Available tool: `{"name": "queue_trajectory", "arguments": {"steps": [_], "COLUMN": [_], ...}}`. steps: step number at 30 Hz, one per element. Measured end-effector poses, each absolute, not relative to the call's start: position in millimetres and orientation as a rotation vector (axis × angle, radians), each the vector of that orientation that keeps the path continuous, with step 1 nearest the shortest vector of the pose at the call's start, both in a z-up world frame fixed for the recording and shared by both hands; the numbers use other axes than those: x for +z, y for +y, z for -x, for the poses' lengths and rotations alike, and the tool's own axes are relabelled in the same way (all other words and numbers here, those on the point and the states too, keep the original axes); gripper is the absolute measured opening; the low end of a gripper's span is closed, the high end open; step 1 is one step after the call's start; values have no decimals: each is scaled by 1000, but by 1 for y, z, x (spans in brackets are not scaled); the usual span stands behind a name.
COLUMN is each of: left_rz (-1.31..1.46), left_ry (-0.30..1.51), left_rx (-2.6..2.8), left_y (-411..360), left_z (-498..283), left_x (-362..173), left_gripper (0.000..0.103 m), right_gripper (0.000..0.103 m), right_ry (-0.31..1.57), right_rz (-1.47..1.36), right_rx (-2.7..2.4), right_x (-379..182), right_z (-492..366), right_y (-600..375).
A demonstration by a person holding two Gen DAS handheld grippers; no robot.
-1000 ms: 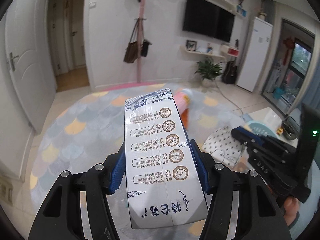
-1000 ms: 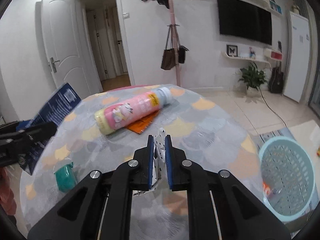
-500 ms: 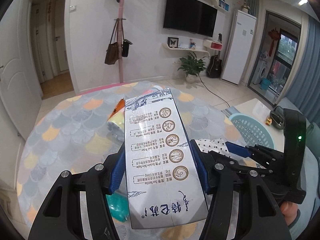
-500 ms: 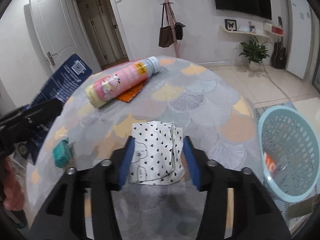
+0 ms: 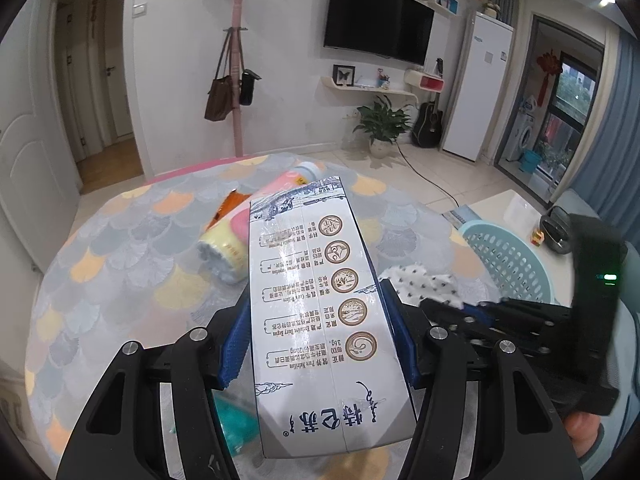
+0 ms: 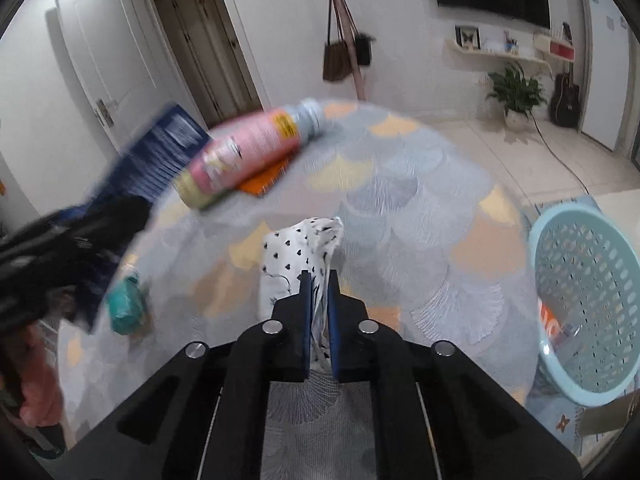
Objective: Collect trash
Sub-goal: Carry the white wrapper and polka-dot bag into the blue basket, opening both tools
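Note:
My left gripper (image 5: 318, 312) is shut on a white and blue milk carton (image 5: 320, 304) and holds it above the round table (image 5: 120, 256). My right gripper (image 6: 318, 280) is shut on a white wrapper with black hearts (image 6: 296, 256); the wrapper also shows in the left wrist view (image 5: 424, 286). A pink bottle (image 6: 244, 156) lies on an orange packet (image 6: 264, 180) at the table's far side. A teal crumpled piece (image 6: 126, 300) lies at the table's left. A light blue basket (image 6: 584, 304) stands on the floor to the right of the table, with some trash inside.
A pink coat stand with bags (image 5: 236, 80) stands behind the table. A potted plant (image 5: 382, 124), a guitar (image 5: 428, 124) and a white fridge (image 5: 476, 88) line the far wall. A white door (image 6: 100, 68) is on the left.
My right gripper opened over the heart-print wrapper half a second ago and has now shut on it again. My left gripper swung right with the carton, towards the basket.

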State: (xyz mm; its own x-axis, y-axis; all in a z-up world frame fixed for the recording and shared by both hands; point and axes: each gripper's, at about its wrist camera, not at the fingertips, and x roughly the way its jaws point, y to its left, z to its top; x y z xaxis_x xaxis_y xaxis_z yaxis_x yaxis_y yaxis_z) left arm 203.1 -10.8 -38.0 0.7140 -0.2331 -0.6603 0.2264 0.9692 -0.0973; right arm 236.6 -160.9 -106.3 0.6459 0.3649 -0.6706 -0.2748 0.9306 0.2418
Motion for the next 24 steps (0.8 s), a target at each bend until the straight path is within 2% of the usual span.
{"name": "queue_trajectory", "arguments": {"steps": [13,24], "left_rz": [-67,-85], "left_ry": [642,666], "left_rx": [-409,-585], "left_y": [-104,-212], "left_z": [-226,-260], "left_x": [-6,-21], "left_gripper": [57,57], "right_gripper": [5,5], "right_ry": [531,581], "right_rz": [-183,-298], "right_rx": [66,-248], "right_x": [-31,-60], "right_z": [-201,-203], "right_y": [-268,-375]}}
